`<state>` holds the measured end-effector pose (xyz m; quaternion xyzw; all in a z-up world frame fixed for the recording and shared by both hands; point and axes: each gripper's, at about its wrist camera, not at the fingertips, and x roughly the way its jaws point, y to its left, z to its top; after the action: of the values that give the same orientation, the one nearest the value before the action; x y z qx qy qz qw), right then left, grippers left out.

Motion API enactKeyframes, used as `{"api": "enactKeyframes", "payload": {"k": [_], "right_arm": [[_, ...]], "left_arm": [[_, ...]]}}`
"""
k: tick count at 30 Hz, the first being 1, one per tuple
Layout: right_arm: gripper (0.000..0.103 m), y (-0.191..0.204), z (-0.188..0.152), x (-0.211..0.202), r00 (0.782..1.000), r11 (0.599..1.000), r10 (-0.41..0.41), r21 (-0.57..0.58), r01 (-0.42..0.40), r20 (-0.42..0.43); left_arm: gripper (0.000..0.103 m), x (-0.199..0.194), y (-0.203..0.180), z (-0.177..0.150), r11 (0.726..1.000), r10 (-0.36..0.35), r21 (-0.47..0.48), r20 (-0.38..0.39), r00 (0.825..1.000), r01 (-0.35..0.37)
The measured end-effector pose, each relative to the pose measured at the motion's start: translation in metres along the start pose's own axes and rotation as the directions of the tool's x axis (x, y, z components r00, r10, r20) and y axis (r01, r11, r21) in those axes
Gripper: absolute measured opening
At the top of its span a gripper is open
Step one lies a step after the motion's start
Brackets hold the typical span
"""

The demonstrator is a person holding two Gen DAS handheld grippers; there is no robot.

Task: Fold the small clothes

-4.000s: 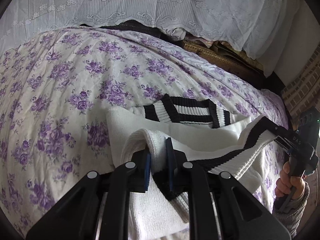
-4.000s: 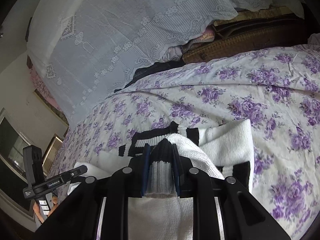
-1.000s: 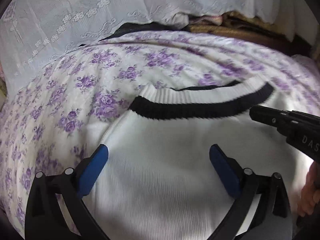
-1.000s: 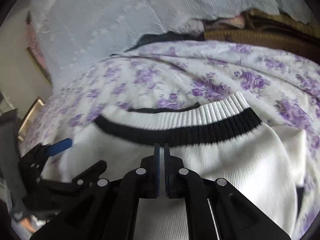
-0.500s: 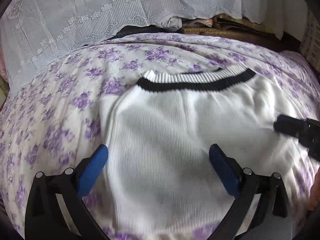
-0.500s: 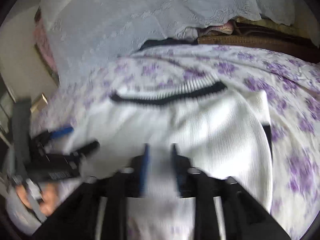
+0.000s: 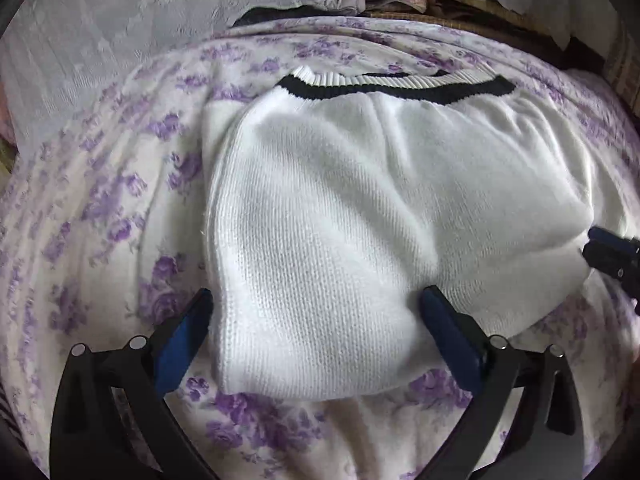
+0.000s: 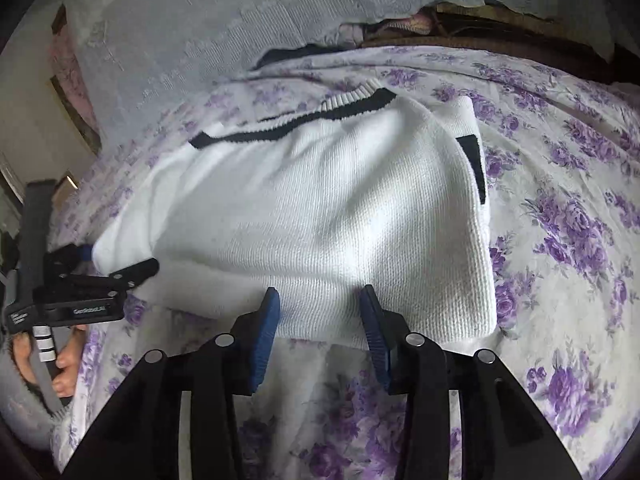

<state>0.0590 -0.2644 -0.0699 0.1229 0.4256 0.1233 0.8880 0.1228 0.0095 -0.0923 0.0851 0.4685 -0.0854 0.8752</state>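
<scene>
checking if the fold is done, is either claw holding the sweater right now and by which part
Nothing is held. The left claw stands wide open over the white sweater's near edge, and the right claw's jaws are opening, their pads clear of the knit.

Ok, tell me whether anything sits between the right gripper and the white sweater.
Nothing visible does. The right gripper, jaws opening, sits right at the near edge of the white sweater, only floral bedsheet beneath.

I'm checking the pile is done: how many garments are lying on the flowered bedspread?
1: a folded white sweater with black trim, lying on the bedspread ahead of both grippers. Dark fabric shows at the bed's far edge; I can't tell what it is.
</scene>
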Motion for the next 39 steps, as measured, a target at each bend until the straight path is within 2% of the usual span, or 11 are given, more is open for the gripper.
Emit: {"api": "enactKeyframes", "payload": {"k": [5,8,10,12,13,19,24,30,35,37,39], "right_arm": [[0.040,-0.013,-0.004,-0.028,0.997,0.998,0.009,0.064,-0.013,0.073],[0.041,-0.020,0.003,-0.047,0.986,0.997,-0.042,0.076,0.030,0.161],[0.041,-0.029,0.002,-0.036,0.991,0.993,-0.074,0.098,0.063,0.110],[0.039,-0.045,0.000,-0.016,0.997,0.989,-0.070,0.135,0.063,0.046],[0.038,-0.048,0.002,-0.016,0.997,0.989,-0.059,0.138,0.051,0.055],[0.040,-0.053,0.005,-0.042,0.982,0.979,-0.046,0.204,0.009,0.182],[0.044,-0.037,0.013,-0.056,0.961,0.973,0.013,0.218,-0.076,0.276],[0.054,0.016,0.046,-0.033,0.970,0.988,0.045,0.133,-0.079,0.238],[0.066,0.038,0.058,-0.002,0.979,0.997,-0.026,0.081,0.010,0.200],[0.072,0.033,0.047,0.031,0.991,0.995,-0.092,0.046,0.088,0.098],[0.075,0.037,0.039,0.042,0.989,0.994,-0.109,-0.014,0.111,0.102]], "left_arm": [[0.099,-0.022,0.019,-0.005,0.995,-0.054,-0.082,0.035,0.998,0.057],[0.099,-0.029,0.023,-0.004,0.996,0.016,-0.090,0.085,0.996,-0.008],[0.099,-0.009,0.025,-0.004,0.995,0.064,-0.079,0.020,0.998,-0.062],[0.099,0.004,0.031,-0.004,0.993,0.022,-0.112,-0.020,1.000,-0.024],[0.099,0.003,0.033,-0.004,0.992,0.013,-0.122,-0.019,1.000,-0.015],[0.099,-0.026,0.016,-0.009,0.990,0.131,-0.070,0.105,0.986,-0.124],[0.099,-0.043,0.007,-0.004,0.991,0.130,-0.059,0.185,0.974,-0.121],[0.099,-0.042,-0.001,0.015,0.988,0.153,-0.051,0.204,0.967,-0.146],[0.099,-0.028,0.002,0.026,0.985,0.169,-0.051,0.208,0.963,-0.162],[0.099,-0.008,0.004,0.027,0.984,0.176,-0.036,0.160,0.971,-0.173],[0.099,0.003,0.007,0.028,0.989,0.145,-0.047,0.136,0.980,-0.139]]}}
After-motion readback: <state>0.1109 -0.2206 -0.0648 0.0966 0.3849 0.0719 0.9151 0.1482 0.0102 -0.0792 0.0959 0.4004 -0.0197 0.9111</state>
